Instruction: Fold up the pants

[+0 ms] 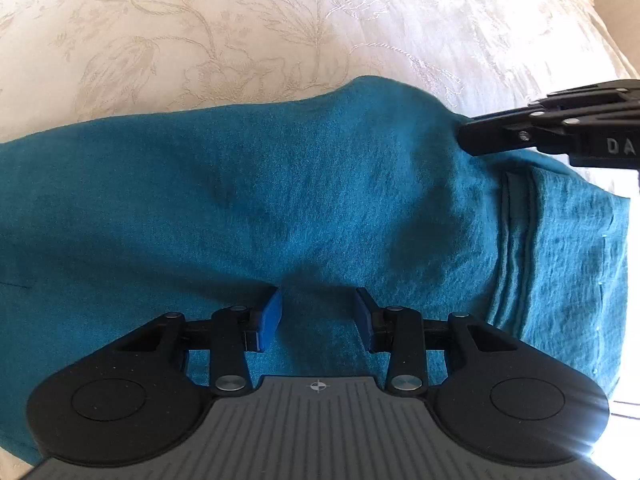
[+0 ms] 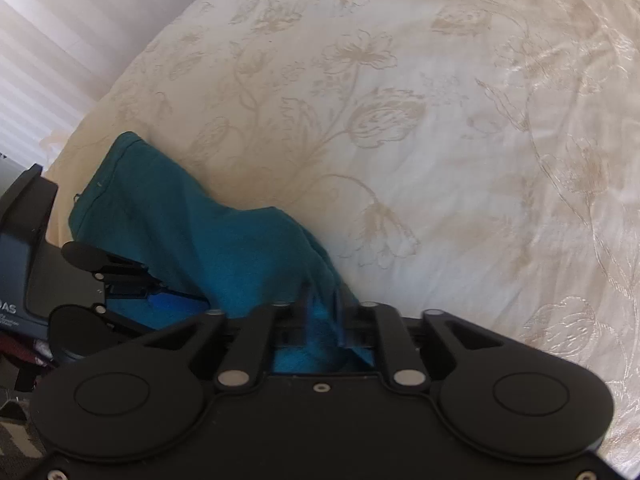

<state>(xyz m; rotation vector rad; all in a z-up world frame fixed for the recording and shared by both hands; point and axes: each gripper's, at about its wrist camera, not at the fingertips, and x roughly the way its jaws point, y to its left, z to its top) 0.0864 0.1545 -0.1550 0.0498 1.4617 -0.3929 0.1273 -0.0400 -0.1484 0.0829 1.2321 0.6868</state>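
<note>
The teal pants (image 1: 304, 200) lie across a cream floral bedspread (image 1: 240, 32), with a stitched hem band at the right (image 1: 516, 248). My left gripper (image 1: 318, 316) hovers just over the cloth with its blue pads (image 1: 270, 318) apart and nothing between them. My right gripper (image 2: 322, 316) is shut on a fold of the pants (image 2: 224, 248), which bunches up between its fingers. It also shows in the left wrist view (image 1: 472, 138), pinching the pants' far right edge. The left gripper shows at the left of the right wrist view (image 2: 156, 292).
The cream bedspread (image 2: 440, 140) spreads wide beyond the pants. A window blind (image 2: 48, 40) stands past the bed's left edge. Dark items (image 2: 24, 344) sit low beside the bed at the left.
</note>
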